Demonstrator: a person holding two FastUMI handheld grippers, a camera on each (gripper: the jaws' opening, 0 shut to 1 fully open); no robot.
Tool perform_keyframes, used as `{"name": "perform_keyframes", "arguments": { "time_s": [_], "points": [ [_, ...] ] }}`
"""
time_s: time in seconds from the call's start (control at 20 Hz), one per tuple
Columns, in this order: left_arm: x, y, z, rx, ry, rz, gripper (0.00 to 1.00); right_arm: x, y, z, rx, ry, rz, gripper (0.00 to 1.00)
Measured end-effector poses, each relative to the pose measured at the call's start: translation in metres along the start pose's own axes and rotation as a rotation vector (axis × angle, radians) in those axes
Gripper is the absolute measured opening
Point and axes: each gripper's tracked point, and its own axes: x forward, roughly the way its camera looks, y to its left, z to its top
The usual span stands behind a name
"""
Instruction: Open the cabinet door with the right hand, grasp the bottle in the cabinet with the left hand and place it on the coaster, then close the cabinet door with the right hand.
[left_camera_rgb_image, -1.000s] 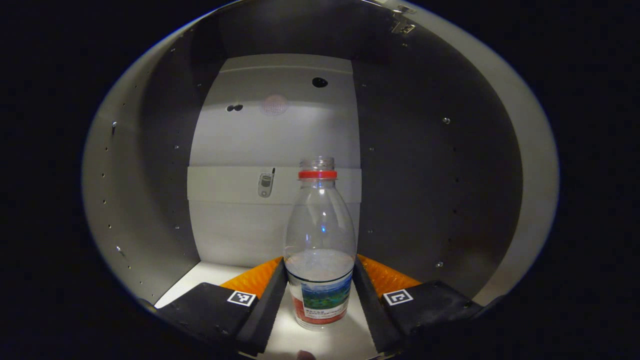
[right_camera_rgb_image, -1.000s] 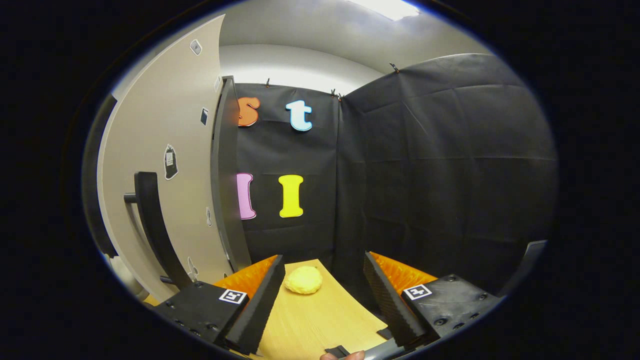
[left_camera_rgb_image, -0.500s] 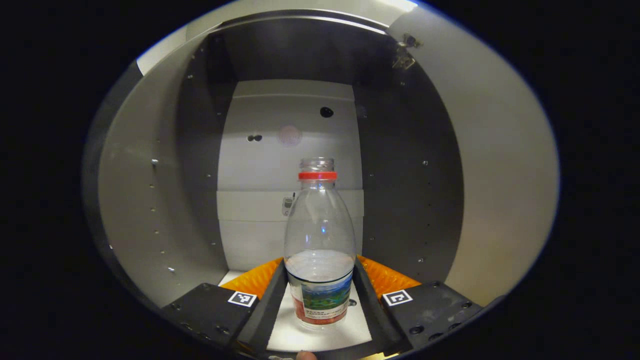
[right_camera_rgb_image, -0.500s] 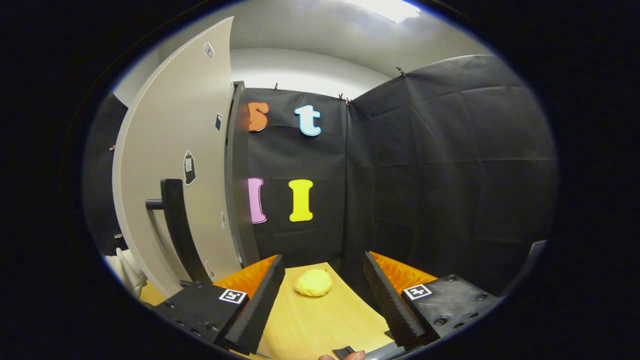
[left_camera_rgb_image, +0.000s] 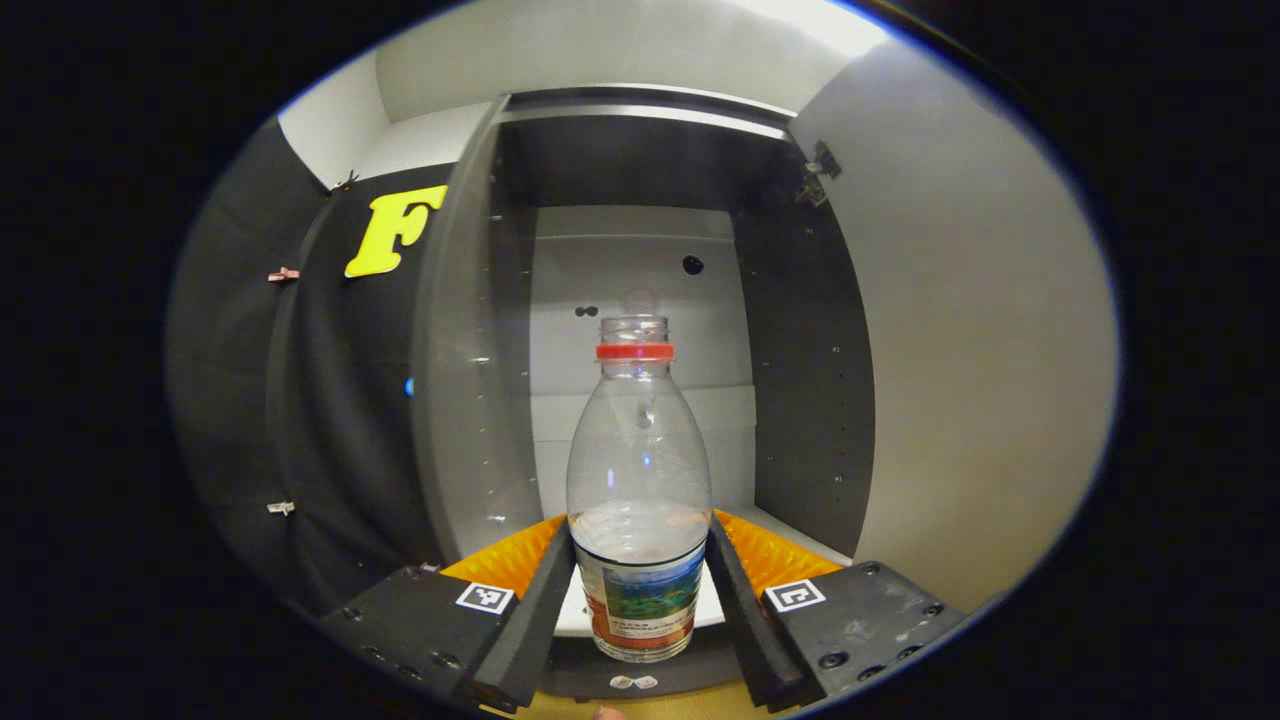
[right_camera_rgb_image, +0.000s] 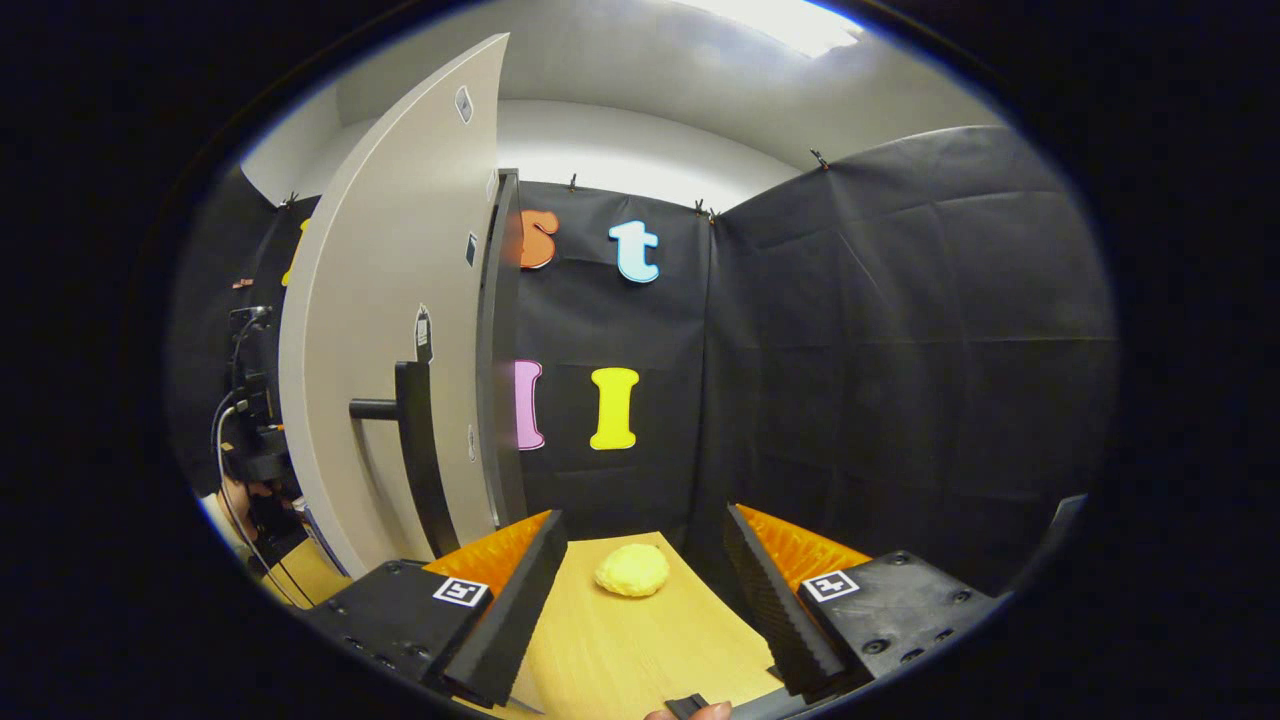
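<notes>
- Left gripper view: left tongs (left_camera_rgb_image: 640, 590) pinch the bottle (left_camera_rgb_image: 640, 480) at its lower body, one finger pressed on each side of the label.
- Bottle sits upright at frame centre, clear plastic, red ring at the neck, no cap on it, a little water in the lower part.
- Bottle base shows in front of the cabinet floor's front edge, low centre of the frame; cannot tell if it touches anything underneath.
- Cabinet (left_camera_rgb_image: 640, 250) fills the middle of the frame behind the bottle: dark side walls with rows of holes, pale back panel, hinge at upper right.
- Cabinet door (left_camera_rgb_image: 980, 350) stands swung out, a pale slab down the right of that frame.
- Right gripper view: right tongs (right_camera_rgb_image: 645, 600) are spread wide with nothing between the fingers, low centre of the frame.
- Fingers (right_camera_rgb_image: 500, 630) hang above the wooden bench (right_camera_rgb_image: 620, 650).
- Same cabinet door (right_camera_rgb_image: 390, 300) is at left of this frame, seen from its outer face, with a dark bar handle (right_camera_rgb_image: 415, 450) on it; tongs are apart from the handle.
- Yellow lumpy object (right_camera_rgb_image: 632, 570) lies on the bench, centre low, between the two fingers as seen but farther off, near the cloth wall.
- A fingertip (right_camera_rgb_image: 690, 712) of the person shows at the bottom edge.
- Far left edge: dark gear with cables (right_camera_rgb_image: 245, 420), too dim to identify.
</notes>
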Motion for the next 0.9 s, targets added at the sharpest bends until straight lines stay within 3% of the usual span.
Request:
{"name": "perform_keyframes", "arguments": {
  "time_s": [0.3,0.65,0.9],
  "points": [
    [-0.064,0.044,-0.027,0.071,-0.005,0.015,0.76,-0.001,0.008,0.004,0.012,-0.012,0.026,0.98],
    [-0.127,0.061,-0.082,-0.02,-0.029,-0.032,0.76,0.0,0.01,0.011,0.012,-0.035,0.0,0.98],
    [-0.159,0.065,-0.138,-0.02,-0.009,-0.05,0.76,0.003,0.015,0.019,-0.04,-0.076,-0.027,0.98]
  ]
}}
